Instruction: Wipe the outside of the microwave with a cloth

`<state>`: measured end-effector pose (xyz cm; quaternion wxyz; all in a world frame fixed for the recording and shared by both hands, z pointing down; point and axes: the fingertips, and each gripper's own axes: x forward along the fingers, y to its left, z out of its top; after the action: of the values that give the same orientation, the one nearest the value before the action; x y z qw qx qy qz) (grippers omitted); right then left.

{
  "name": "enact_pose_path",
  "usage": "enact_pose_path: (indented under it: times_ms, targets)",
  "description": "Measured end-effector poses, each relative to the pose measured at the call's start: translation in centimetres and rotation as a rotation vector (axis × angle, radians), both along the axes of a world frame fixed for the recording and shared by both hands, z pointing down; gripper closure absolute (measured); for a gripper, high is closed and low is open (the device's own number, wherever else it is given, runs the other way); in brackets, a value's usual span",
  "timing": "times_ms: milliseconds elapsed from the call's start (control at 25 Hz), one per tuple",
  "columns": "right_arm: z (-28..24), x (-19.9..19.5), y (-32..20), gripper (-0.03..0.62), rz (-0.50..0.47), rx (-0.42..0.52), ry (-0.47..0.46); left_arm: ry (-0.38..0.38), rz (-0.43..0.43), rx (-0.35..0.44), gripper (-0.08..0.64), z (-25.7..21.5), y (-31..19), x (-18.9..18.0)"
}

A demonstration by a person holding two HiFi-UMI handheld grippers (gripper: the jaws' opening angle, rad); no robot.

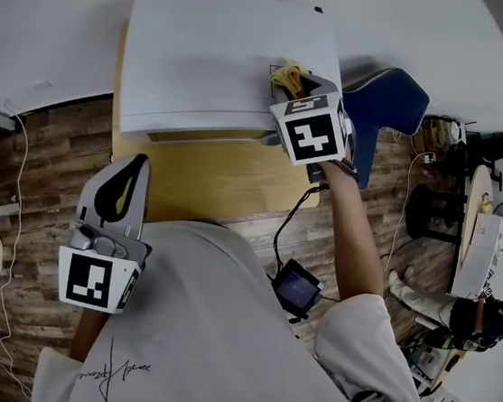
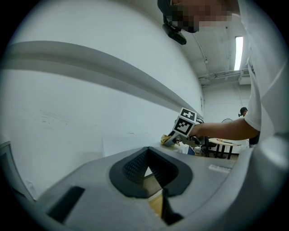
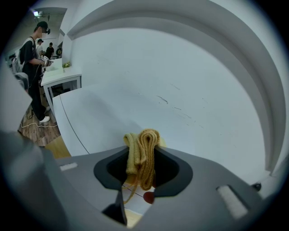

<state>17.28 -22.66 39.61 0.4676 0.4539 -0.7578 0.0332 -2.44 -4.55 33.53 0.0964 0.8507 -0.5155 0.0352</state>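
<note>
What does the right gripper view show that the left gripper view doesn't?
Only the right gripper view: a bystander at a white table, and a close look at the yellow cloth pinched in that gripper's jaws. Only the left gripper view: the left gripper, jaws together and empty, the right gripper seen from outside with its marker cube, and a ceiling light. Both: the white microwave, the cloth and the wall.

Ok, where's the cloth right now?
Head view, upper centre-right: the yellow cloth is clamped in the right gripper jaws, at the white microwave top near its right edge.
</note>
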Motion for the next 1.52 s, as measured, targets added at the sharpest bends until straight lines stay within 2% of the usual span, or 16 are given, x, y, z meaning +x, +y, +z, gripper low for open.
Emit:
enact_pose_path:
  times_ms: [680, 1520]
  targets:
    - [-0.2, -3.7, 0.9, 0.457, -0.056, -0.001, -0.043, 0.01, -0.029, 0.004, 0.563, -0.3, 0.1, -0.4]
    - [-0.2, -14.3, 3.7, 0.457, -0.223, 0.006, -0.055, 0.026, -0.076, 0.004, 0.563, 0.0, 1.3, -4.0]
